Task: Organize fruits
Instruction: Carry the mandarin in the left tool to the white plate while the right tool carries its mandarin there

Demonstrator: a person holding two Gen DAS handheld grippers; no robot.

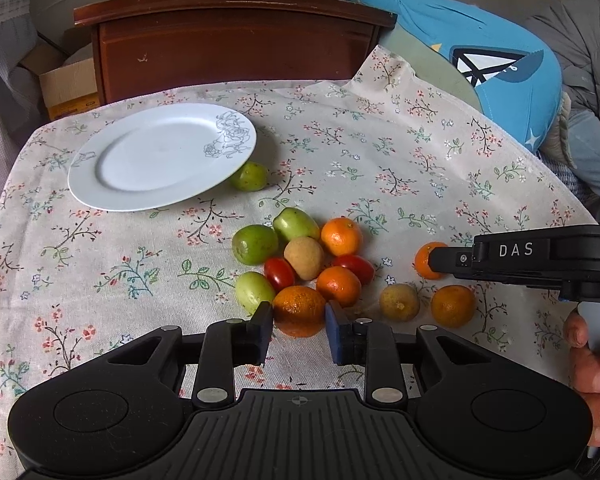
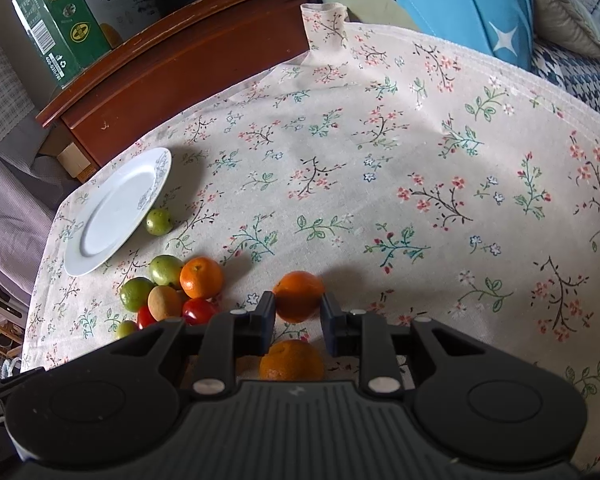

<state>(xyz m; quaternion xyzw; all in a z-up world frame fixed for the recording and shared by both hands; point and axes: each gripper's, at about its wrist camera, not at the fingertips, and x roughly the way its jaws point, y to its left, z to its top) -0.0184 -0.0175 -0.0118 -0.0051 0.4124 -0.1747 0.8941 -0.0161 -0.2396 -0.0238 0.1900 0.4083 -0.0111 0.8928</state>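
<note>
Left wrist view. Left gripper (image 1: 299,322) sits low over the near edge of the fruit pile, fingers apart, a tangerine (image 1: 299,311) lying between the pads; contact on either side cannot be told. Green fruits, cherry tomatoes and a second tangerine (image 1: 338,285) crowd right against it. Risk: closing here may shove the neighbours and set round fruit rolling across the floral tablecloth (image 1: 380,160), or the pads pinch off-centre and the tangerine squirts out. The white plate (image 1: 112,196) lies far left, bare, one green fruit (image 1: 250,176) tucked at its right rim; that fruit could tip the plate if knocked. Right gripper's side shows at far right, its tip against an outlying tangerine (image 1: 425,258).

Right wrist view. Right gripper (image 2: 298,312) has its fingers apart around that tangerine (image 2: 299,295), which sits at the fingertips, barely inside. Risk: a shallow grip lets it slip forward. Another tangerine (image 2: 292,360) lies nearer, under the gripper body, and may get bumped. Plate (image 2: 100,256) is well apart, far left.
</note>
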